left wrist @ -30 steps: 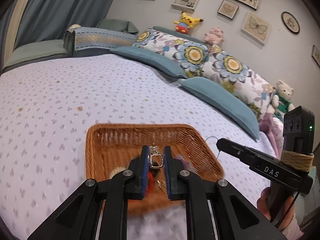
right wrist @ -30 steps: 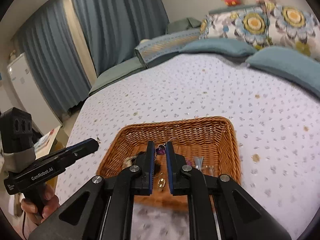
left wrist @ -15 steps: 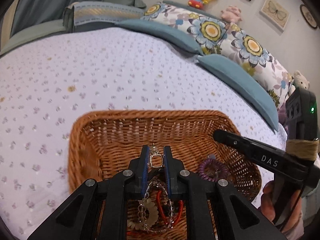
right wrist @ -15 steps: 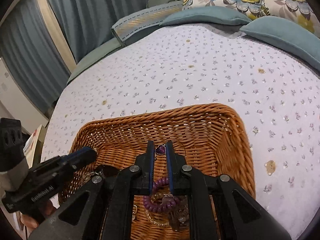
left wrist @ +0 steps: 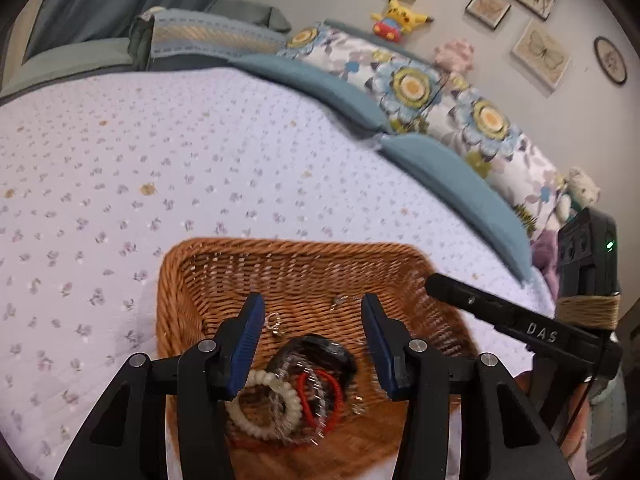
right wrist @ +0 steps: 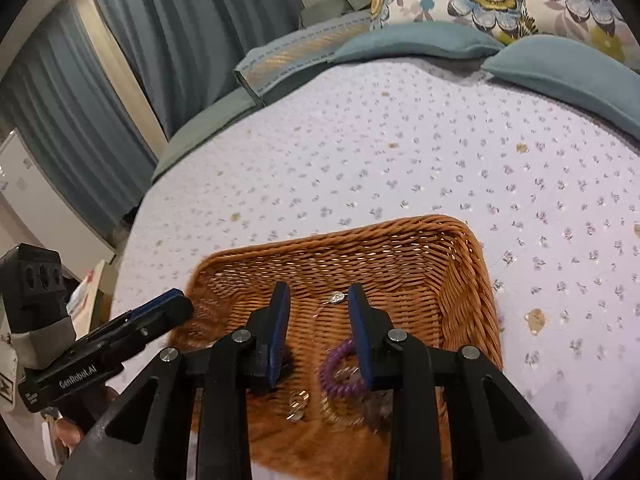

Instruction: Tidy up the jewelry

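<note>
Both tongs over wicker basket (left wrist: 181,280) on bed, jaws opening, nothing pinched; left tongs (left wrist: 312,344) directly above bracelet heap (left wrist: 296,392), right tongs (right wrist: 319,326) just beyond purple coil (right wrist: 340,372), small pendant (right wrist: 336,298) lying loose ahead

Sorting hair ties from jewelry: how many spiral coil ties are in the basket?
2: a cream coil tie on the basket's left side, a purple coil tie on its right. The claws may hide others.
</note>
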Demonstrator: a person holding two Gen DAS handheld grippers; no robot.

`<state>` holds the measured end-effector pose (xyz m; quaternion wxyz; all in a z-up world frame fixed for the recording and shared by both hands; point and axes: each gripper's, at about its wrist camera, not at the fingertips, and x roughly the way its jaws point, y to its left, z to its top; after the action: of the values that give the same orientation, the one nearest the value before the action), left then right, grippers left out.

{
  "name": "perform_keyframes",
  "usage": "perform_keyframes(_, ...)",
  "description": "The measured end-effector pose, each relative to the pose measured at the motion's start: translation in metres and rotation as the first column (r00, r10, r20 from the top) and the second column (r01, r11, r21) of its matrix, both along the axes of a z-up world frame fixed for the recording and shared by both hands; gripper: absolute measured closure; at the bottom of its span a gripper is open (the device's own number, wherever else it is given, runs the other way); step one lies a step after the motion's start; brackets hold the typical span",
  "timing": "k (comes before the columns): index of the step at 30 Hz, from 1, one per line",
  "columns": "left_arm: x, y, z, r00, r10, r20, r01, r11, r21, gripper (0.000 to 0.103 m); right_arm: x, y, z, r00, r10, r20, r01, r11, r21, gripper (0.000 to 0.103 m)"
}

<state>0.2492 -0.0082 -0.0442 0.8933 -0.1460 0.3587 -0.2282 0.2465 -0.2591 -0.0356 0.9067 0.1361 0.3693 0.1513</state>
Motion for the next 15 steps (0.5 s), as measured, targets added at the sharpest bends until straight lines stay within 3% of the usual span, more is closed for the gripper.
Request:
perform_keyframes(3,-0.025,0.008,0.023,0.999,0.010,0.046,-0.009,1.000,-0.024,0.052,-0.031,0.005,0.018,0.999,0.002,0.036,-0.001,1.000,-0.027,0.063)
perform_keyframes(8,-0.086,0.010,0.056,0.990,0.036,0.134,-0.040,0.999,0.026,0.052,-0.102,0.010,0.040,0.992,-0.040,0.124,0.051,0.995,-0.088,0.034)
perform_keyframes(13,-0.163,0.007,0.073,0.971,0.106,0.216,-0.124,0.990,0.072,0.030,-0.166,0.011,0.051,0.975,-0.077,0.209,0.100,0.990,-0.102,0.023)
perform_keyframes(15,-0.187,0.007,0.075,0.961,0.135,0.243,-0.159,0.984,0.082,0.029,-0.189,0.013,0.053,0.963,-0.102,0.250,0.136,0.983,-0.123,0.020)
